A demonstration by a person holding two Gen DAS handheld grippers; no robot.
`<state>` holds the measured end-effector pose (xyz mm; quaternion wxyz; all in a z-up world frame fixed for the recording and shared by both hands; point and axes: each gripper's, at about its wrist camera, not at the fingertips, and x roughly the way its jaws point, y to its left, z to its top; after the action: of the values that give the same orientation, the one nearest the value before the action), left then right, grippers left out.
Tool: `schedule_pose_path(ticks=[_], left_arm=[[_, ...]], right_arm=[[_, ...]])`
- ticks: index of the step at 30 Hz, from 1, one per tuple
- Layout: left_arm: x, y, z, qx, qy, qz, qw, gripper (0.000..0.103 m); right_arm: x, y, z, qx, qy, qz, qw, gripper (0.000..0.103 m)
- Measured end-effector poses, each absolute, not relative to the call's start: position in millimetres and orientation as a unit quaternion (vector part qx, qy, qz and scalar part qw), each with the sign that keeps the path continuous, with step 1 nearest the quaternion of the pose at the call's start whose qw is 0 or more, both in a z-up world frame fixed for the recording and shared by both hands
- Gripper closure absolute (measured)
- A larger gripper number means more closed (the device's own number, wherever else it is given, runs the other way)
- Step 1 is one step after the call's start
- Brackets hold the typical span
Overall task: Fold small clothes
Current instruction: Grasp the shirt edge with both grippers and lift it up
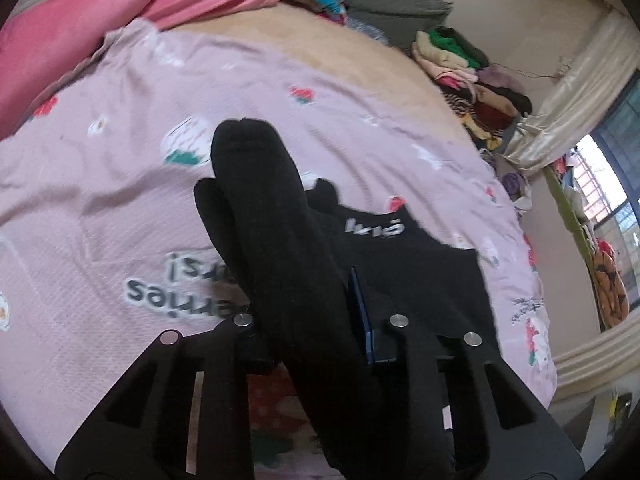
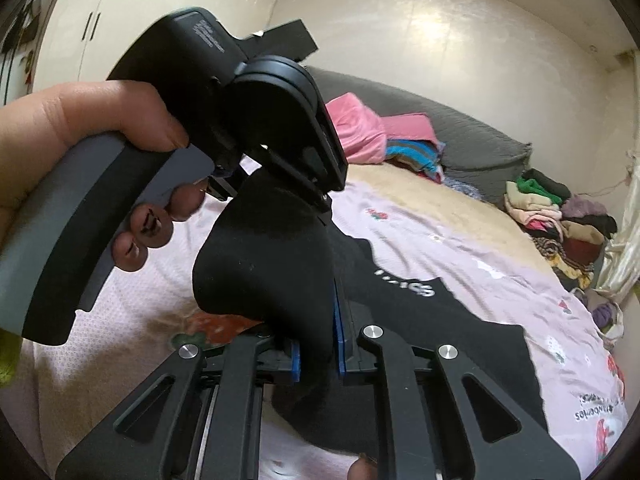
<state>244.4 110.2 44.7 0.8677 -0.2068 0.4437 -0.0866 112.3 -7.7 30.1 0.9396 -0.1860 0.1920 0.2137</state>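
Note:
A black ribbed sock (image 1: 276, 240) hangs between both grippers above the bed. My left gripper (image 1: 312, 320) is shut on it; the sock runs forward from between its fingers. My right gripper (image 2: 320, 332) is shut on the same black sock (image 2: 264, 272), with blue pads (image 2: 340, 328) pressing it. The left gripper's body (image 2: 224, 92) and the hand holding it show in the right wrist view, just above the sock. A black garment with white lettering (image 1: 408, 256) lies flat on the pink sheet below; it also shows in the right wrist view (image 2: 432, 312).
The bed has a pink printed sheet (image 1: 120, 200) and a beige blanket (image 1: 328, 44). Pink pillows (image 1: 120, 4) and a grey headboard cushion (image 2: 460, 136) lie at the far end. A pile of mixed clothes (image 1: 472, 80) sits at the far right edge. A window with curtains (image 1: 600, 184) is on the right.

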Motion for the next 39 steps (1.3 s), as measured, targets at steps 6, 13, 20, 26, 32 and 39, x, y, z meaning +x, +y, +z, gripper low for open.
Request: schedule_pose_path(ticks=[6,13,20,26,32,39], left_arm=[[244,72,70,-0.181,0.429,-0.107,0.879,0.083],[255,21,79,-0.142,0.434,-0.126,0.880,0.083],[269,-21,68,-0.117,0.452,-0.142,0.873,0.083],[279,-47,53,-0.108,0.472,-0.150,0.862,0.083],[289,-66,38,-0.103,0.489,-0.160,0.851,0.078],[299,-81,19,-0.110,0.509,-0.179,0.835,0.055]], right_arm=[[104,-40,47,-0.168,0.177,0.181,0.953,0.093],[104,-74,45,-0.148,0.183,0.153,0.960,0.093],[110,-105,33,-0.133,0.205,0.127,0.961,0.093],[116,-119,18,-0.121,0.229,0.110,0.959,0.093],[131,-142,6,-0.064,0.277,0.116,0.952,0.093],[154,-178,-11,0.042,0.337,0.136,0.931,0.092]])
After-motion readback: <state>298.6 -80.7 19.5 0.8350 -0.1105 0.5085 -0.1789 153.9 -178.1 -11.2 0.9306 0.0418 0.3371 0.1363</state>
